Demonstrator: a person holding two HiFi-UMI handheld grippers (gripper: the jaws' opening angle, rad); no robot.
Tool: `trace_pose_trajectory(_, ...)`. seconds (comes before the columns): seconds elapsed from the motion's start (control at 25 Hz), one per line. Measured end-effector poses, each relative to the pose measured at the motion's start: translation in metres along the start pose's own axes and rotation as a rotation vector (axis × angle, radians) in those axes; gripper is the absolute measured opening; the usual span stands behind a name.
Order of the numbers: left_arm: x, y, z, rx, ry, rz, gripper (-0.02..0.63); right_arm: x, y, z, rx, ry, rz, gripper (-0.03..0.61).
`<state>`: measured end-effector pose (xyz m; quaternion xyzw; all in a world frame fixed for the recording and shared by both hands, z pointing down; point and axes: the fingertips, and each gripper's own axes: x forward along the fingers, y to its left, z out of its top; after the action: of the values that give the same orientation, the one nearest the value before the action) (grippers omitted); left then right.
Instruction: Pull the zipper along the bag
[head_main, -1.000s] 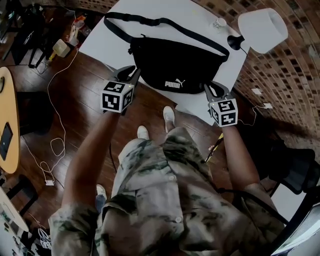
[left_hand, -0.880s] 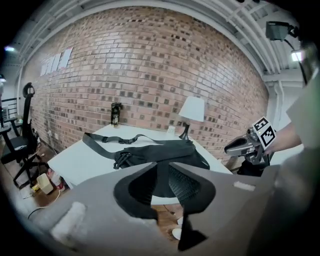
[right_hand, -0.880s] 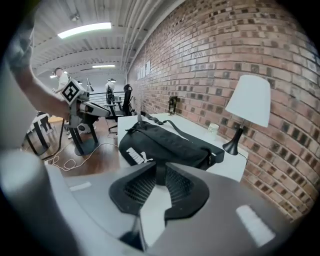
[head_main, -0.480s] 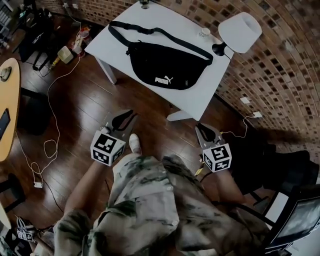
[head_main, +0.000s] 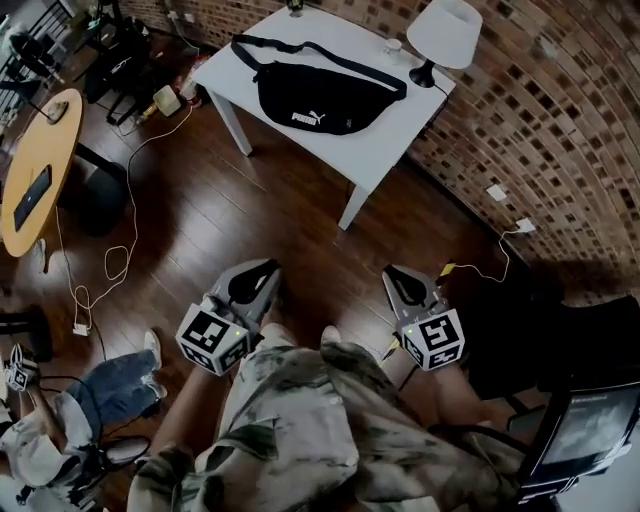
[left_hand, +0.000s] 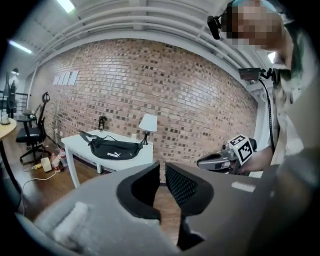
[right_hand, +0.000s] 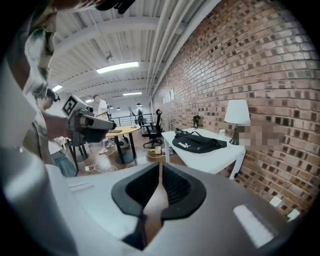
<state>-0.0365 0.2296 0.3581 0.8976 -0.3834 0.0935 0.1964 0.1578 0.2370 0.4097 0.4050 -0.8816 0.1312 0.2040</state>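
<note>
on the white rectangular table (head_main: 388, 135) by the brick wall (head_main: 540, 120) lies the black fabric waist bag (head_main: 322, 95), the one container in sight; what it holds does not show, and its zipper is too small to make out. a white-shaded table lamp (head_main: 441, 32) stands at the table's far corner, near one end of the bag. a second ago both tongs hung at the table's near edge, just in front of the bag; now the person stands well back on the dark wooden floor (head_main: 300, 215), and the bag is well apart from both. the left gripper (head_main: 255, 278) is closing, with a narrow gap between its pads and nothing in it; the right gripper (head_main: 402, 285) is clenched, pads together on nothing. the bag lies flat along the table, plump in the middle and tapering at both ends, with a white logo on its front and its black strap looped behind it.
</note>
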Motion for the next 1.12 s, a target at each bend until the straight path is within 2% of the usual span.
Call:
trace_pose_trajectory(0.12, -0.026, -0.036, -0.004, 0.057, 0.026, 0.006, 0.04, -0.036, 0.018, -0.008, 0.017, -0.032, 0.032, 0.029)
trace_pose_trajectory(0.32, -0.061, -0.065, -0.007, 0.012, 0.011, 0.016, 0.038, -0.083, 0.036, -0.013, 0.0, -0.067, 0.002, 0.029)
trace_pose_trajectory(0.52, -0.077, -0.095, -0.008, 0.056, 0.005, -0.059, 0.038, -0.118, 0.058, -0.003, 0.008, -0.122, -0.058, 0.029)
trace_pose_trajectory(0.72, -0.13, -0.103, -0.006, 0.011, -0.036, -0.12, 0.038, -0.128, 0.12, 0.0, 0.0, -0.149, -0.076, 0.029)
trace_pose_trajectory(0.88, -0.19, -0.086, -0.024, 0.028, -0.052, -0.113, 0.038, -0.129, 0.186, 0.006, -0.006, -0.162, -0.074, 0.029)
trace_pose_trajectory(1.12, -0.254, -0.075, -0.052, 0.002, -0.056, -0.161, 0.038, -0.135, 0.268, 0.016, -0.026, -0.178, -0.104, 0.029)
